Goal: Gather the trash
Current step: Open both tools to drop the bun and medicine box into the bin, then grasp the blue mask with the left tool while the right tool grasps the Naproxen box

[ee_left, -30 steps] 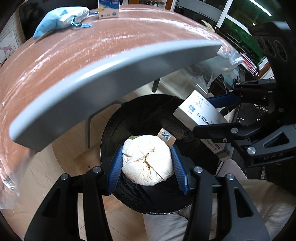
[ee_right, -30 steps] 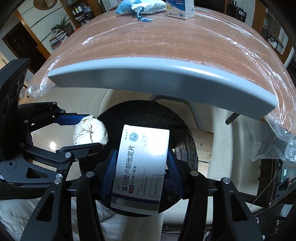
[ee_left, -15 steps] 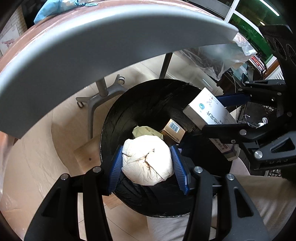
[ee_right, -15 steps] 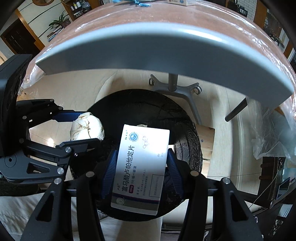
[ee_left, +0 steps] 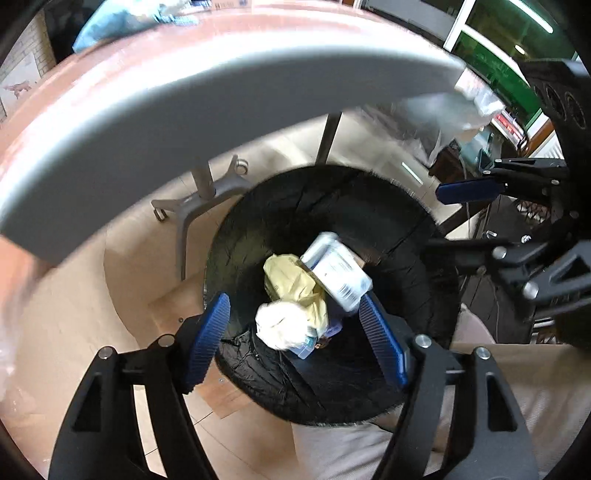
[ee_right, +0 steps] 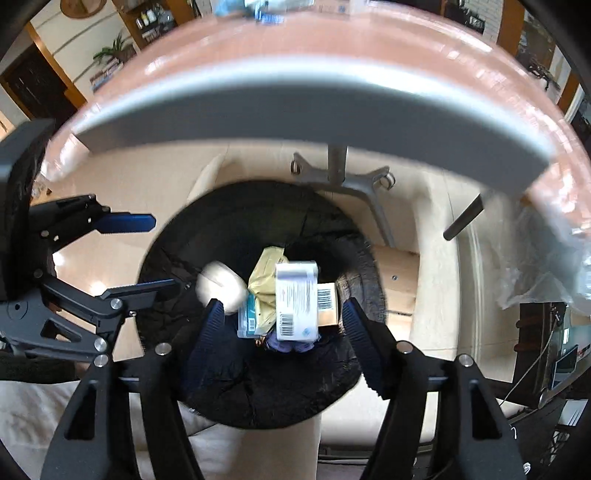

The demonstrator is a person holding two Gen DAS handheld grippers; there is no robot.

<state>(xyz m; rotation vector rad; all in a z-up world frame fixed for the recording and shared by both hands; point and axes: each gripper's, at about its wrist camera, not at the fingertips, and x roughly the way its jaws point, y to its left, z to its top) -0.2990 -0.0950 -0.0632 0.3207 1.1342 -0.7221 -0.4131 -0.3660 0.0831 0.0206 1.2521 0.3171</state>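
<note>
Left wrist view: my left tool point(ee_left: 291, 339) has sprung apart; the crumpled white paper wad point(ee_left: 282, 325) drops at 6 o'clock inside the black-lined round bin point(ee_left: 406, 229).

Right wrist view: my right tool point(ee_right: 282, 332) gapes too, its white cardboard medicine box point(ee_right: 297, 301) released and falling at bin centre. Both pieces binned; bench point(ee_right: 332, 48) litter remains.

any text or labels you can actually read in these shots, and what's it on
No text can be read in either view.
White medicine box in the black bin: printed lines and a barcode, blurred.
Brown carton beside it: barcode only, digits too small.
Pale blue packet: small barcode, unreadable.
Box on the table: cut off and blurred.
</note>
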